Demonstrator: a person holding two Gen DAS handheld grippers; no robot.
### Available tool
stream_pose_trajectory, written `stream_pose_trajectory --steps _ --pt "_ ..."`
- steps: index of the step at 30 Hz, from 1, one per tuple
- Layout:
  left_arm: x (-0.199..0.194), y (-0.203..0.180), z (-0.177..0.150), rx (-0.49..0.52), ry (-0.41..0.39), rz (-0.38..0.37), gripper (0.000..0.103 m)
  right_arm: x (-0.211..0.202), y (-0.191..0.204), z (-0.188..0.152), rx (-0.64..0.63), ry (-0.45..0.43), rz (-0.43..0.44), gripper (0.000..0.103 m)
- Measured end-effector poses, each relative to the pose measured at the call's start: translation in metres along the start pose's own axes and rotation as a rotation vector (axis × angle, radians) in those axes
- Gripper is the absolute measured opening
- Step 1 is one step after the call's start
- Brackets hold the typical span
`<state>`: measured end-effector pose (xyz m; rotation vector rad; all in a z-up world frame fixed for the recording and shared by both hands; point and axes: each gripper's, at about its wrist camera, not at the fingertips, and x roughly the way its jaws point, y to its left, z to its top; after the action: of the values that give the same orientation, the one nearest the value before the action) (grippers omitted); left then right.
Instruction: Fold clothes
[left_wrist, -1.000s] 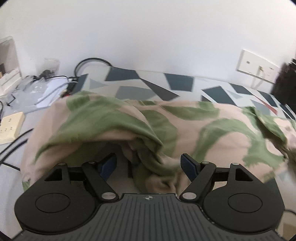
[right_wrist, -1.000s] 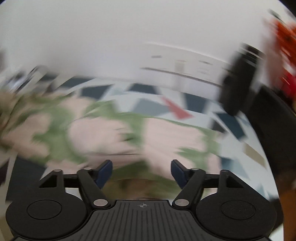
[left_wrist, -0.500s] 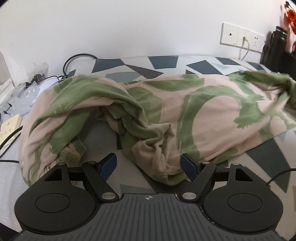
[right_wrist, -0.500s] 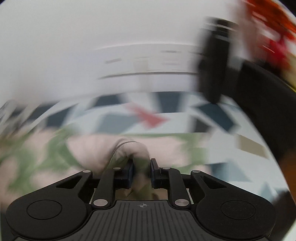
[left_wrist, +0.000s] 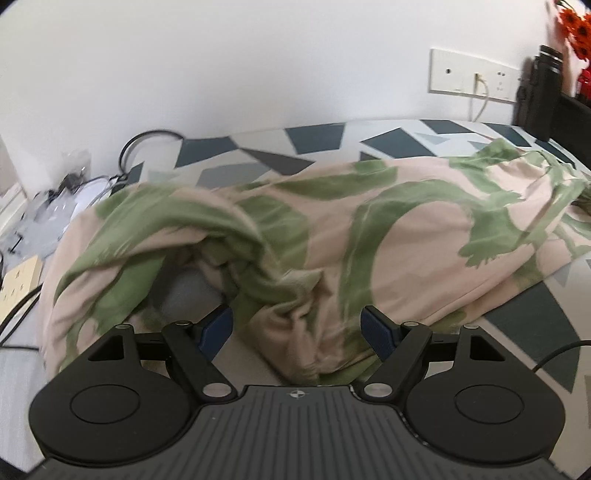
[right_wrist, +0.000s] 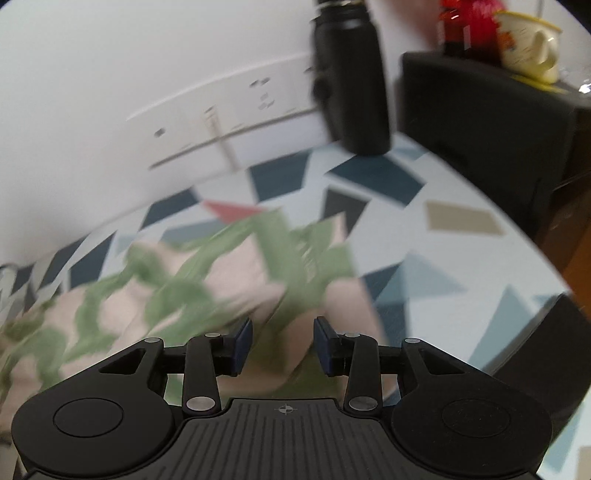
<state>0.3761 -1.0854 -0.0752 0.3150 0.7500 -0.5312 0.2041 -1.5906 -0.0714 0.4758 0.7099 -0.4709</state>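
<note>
A soft, crumpled garment of pale pink cloth with broad green leaf-like shapes lies spread across a table covered in a smooth white cloth printed with dark blue, grey, tan and red triangles and quadrilaterals. Its near edge is bunched into deep, rope-like folds, with a hollow on the left through which the grey surface shows. The left gripper, black with blue pads, hangs over that bunched edge with its jaws spread wide; cloth lies between them but the pads do not press it. The right gripper sits at the garment's right end, its jaws having just been opening, with cloth between the blue pads and no clear pinch on it; motion blur smears the fabric there, so its edge is hard to make out. Far on the right stands a matte black cylindrical bottle, its top cut off, beside a dark boxy object that carries a cream mug. A white wall socket panel has no readable markings. Tangled cables and clear plastic lie at far left.
</note>
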Motion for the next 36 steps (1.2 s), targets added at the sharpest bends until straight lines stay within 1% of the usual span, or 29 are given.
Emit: stream_pose_trajectory --steps 1,3,4,5,6,8,9,10,11,13,14,16,19,20,23,24,29,32,34,36 --pt "0.001 -0.002 0.001 0.004 0.000 -0.006 0.078 0.002 0.005 -0.004 -0.028 0.008 -0.003 0.037" --pt "0.002 -0.008 0.004 0.021 -0.004 -0.022 0.078 0.005 0.019 -0.008 -0.112 0.005 -0.082 0.044" --pt "0.002 -0.011 0.005 0.030 -0.007 -0.031 0.078 0.007 0.024 -0.009 -0.151 0.001 -0.125 0.051" --pt "0.002 -0.015 0.006 0.040 -0.009 -0.040 0.081 0.010 0.024 -0.008 -0.158 -0.007 -0.132 0.054" --pt "0.003 -0.018 0.007 0.049 -0.012 -0.049 0.084 0.011 0.023 -0.007 -0.147 -0.013 -0.118 0.055" --pt "0.004 -0.025 0.009 0.072 -0.017 -0.065 0.086 0.014 0.020 -0.004 -0.117 -0.011 -0.091 0.054" --pt "0.005 -0.029 0.009 0.087 -0.019 -0.072 0.086 0.017 0.021 -0.003 -0.115 -0.012 -0.087 0.053" --pt "0.006 -0.033 0.010 0.102 -0.021 -0.079 0.086 0.020 0.021 -0.001 -0.124 -0.009 -0.087 0.048" --pt "0.007 -0.037 0.011 0.117 -0.023 -0.085 0.086 0.022 0.022 0.000 -0.132 -0.007 -0.087 0.037" --pt "0.009 -0.045 0.012 0.155 -0.024 -0.101 0.086 0.023 0.024 0.003 -0.142 -0.008 -0.089 0.023" --pt "0.010 -0.049 0.013 0.174 -0.025 -0.114 0.086 0.022 0.025 0.005 -0.143 -0.013 -0.091 0.022" --pt "0.009 -0.055 0.012 0.201 -0.027 -0.143 0.086 0.014 0.025 0.008 -0.146 -0.059 -0.115 0.020" --pt "0.014 -0.064 0.011 0.244 -0.022 -0.153 0.086 0.002 0.029 0.012 -0.188 -0.121 -0.143 0.019" --pt "0.016 -0.067 0.010 0.259 -0.017 -0.148 0.086 -0.002 0.031 0.013 -0.206 -0.140 -0.151 0.020" --pt "0.025 -0.074 0.008 0.303 -0.005 -0.113 0.086 -0.006 0.036 0.014 -0.267 -0.150 -0.168 0.021" --pt "0.027 -0.074 0.008 0.303 -0.009 -0.100 0.087 -0.007 0.036 0.014 -0.277 -0.151 -0.178 0.022" --pt "0.026 -0.059 0.010 0.245 -0.019 -0.029 0.087 -0.016 0.025 0.011 -0.257 -0.140 -0.213 0.035" --pt "0.024 -0.047 0.009 0.220 -0.027 0.036 0.087 -0.022 0.015 0.006 -0.231 -0.137 -0.267 0.035" --pt "0.022 -0.038 0.010 0.186 -0.035 0.055 0.086 -0.025 0.001 0.005 -0.154 -0.127 -0.256 0.035" --pt "0.022 -0.033 0.009 0.162 -0.037 0.071 0.084 -0.028 -0.013 0.005 -0.078 -0.117 -0.243 0.035"
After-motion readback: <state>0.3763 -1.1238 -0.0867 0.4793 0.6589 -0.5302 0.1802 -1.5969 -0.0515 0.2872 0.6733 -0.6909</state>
